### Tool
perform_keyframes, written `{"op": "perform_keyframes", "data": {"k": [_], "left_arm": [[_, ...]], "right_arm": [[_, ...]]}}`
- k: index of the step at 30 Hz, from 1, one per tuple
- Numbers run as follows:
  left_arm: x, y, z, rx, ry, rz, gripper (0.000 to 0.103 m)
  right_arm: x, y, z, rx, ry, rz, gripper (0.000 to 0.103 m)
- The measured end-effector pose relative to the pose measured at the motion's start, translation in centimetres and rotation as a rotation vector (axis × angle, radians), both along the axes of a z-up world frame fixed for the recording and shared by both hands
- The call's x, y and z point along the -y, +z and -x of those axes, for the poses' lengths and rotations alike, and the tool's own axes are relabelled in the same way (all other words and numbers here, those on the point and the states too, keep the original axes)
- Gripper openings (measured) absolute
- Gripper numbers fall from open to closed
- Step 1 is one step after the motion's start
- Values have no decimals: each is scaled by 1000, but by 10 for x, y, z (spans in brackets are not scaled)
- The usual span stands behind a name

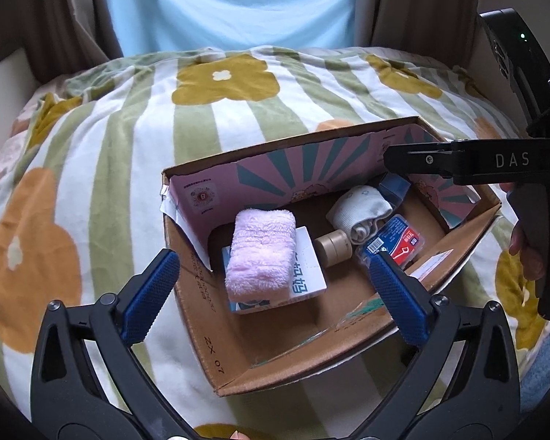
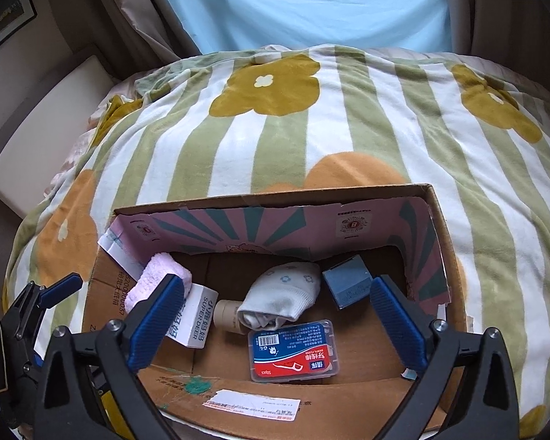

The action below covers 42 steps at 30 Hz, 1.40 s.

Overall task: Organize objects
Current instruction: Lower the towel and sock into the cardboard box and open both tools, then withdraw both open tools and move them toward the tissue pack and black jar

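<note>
left gripper (image 1: 275, 289): jaws wide, holding nothing, over pink towel (image 1: 261, 251)
right gripper (image 2: 277, 315): jaws wide, nothing held, above floss case (image 2: 294, 351)
items: towel on white carton (image 1: 310, 273); sock (image 2: 282, 295), tape roll (image 2: 228, 315), blue box (image 2: 346, 284), all inside cardboard box (image 2: 436, 231) on blanket (image 2: 348, 128)
step tip: likely lift clear straight up, avoid clipping box walls

Pink towel (image 1: 261, 253) atop white carton (image 1: 308, 267), beside rolled sock (image 2: 282, 295), inside cardboard box (image 2: 436, 220).
</note>
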<state>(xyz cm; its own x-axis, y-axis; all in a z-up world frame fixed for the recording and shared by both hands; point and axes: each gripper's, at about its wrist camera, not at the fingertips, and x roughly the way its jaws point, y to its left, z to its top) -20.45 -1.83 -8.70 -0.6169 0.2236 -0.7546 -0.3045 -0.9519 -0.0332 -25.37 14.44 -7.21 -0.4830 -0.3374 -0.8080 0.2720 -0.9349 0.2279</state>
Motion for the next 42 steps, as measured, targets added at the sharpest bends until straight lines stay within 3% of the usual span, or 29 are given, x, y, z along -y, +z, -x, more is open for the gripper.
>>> {"op": "perform_keyframes", "data": {"k": [10, 17, 28, 37, 42], "left_arm": [[15, 12, -24, 13, 18, -23, 103], [17, 37, -43, -21, 25, -27, 103], [13, 93, -87, -149, -7, -54, 103], [-1, 125, -127, -219, -103, -17, 103], [-11, 123, -155, -217, -245, -26, 103]], "right_arm": [[3, 14, -21, 8, -2, 2, 101], [4, 42, -44, -32, 12, -11, 101], [-10, 98, -83, -121, 32, -23, 101], [-21, 120, -123, -205, 111, -95, 101], [-28, 119, -144, -201, 193, -82, 101]]}}
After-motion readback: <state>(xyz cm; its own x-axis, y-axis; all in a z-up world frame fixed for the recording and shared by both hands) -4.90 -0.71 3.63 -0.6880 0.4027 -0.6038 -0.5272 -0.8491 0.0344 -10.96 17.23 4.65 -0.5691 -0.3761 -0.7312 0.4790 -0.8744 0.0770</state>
